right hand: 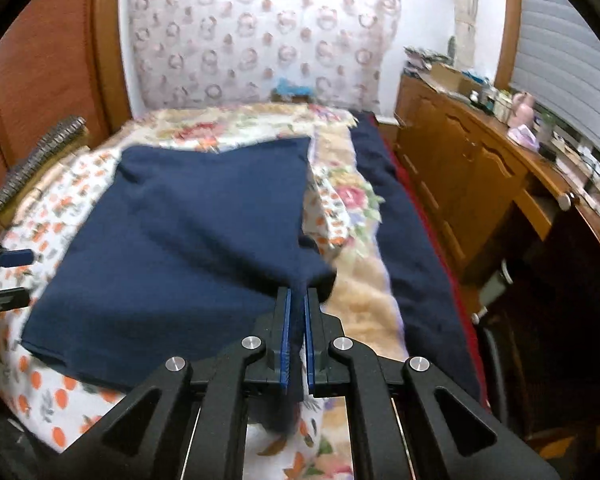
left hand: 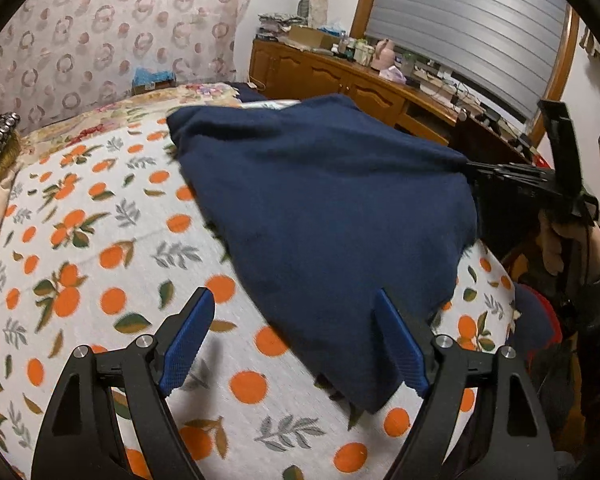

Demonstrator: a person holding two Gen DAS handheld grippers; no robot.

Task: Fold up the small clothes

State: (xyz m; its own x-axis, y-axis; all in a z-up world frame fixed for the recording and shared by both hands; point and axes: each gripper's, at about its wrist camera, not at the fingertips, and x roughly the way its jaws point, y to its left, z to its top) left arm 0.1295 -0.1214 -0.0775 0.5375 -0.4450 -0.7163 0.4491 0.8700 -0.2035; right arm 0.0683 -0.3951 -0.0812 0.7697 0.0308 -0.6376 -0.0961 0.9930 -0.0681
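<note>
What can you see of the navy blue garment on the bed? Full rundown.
The navy blue garment is a plain, soft, knit-looking cloth with no visible print, spread mostly flat over the orange-patterned bed cover. Its right corner is pulled up into a peak and pinched between the closed blue pads of the right gripper. The near left corner lies on the cover between the open fingers of the left gripper, which do not press it. Mild wrinkles run toward the pinched corner. What kind of garment it is cannot be told.

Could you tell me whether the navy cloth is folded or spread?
Mostly spread: navy cloth lies across the bed, one corner pinched by the right gripper.
</note>
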